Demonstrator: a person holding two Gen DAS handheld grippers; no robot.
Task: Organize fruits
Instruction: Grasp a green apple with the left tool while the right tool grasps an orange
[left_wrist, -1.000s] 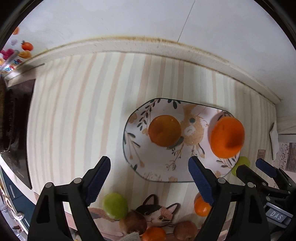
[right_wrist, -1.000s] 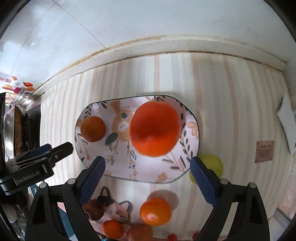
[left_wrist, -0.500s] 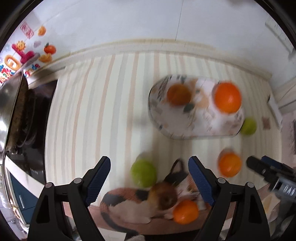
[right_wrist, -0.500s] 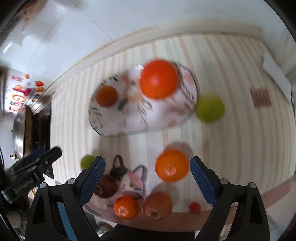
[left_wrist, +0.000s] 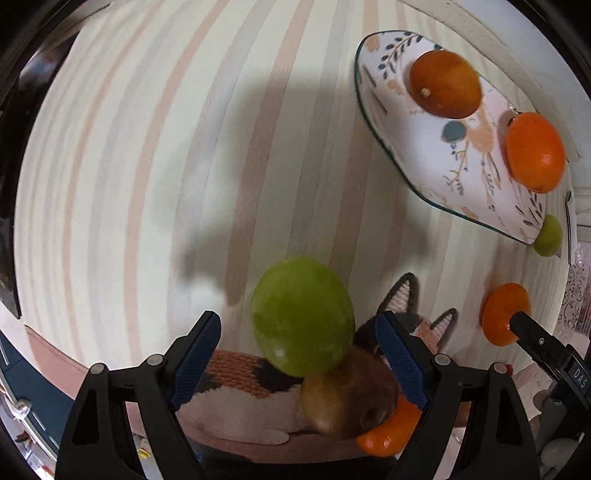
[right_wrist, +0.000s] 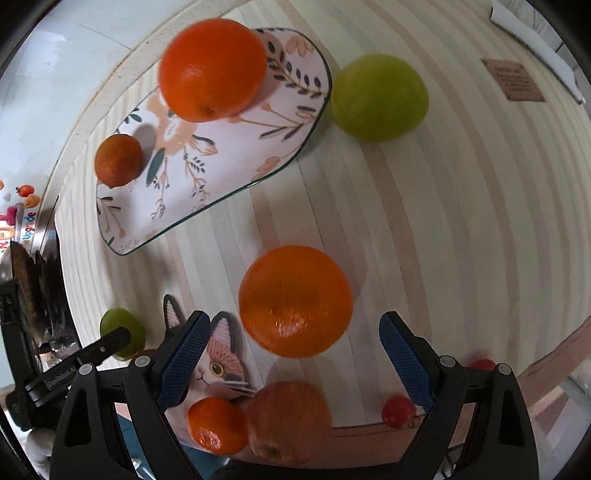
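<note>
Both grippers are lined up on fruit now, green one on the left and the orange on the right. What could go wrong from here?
1. The green fruit touches the brown fruit; closing the open left gripper may nudge that one.
2. The orange is round and sits loose on the tablecloth; the open right gripper could roll it away.
3. The plate already holds two fruits, so a hard drop may knock them.

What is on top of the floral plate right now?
Two fruits sit on the floral-patterned oval plate: a large bright orange and a smaller, darker orange fruit. The plate surface beneath them is covered; the rest shows only its printed pattern.
</note>
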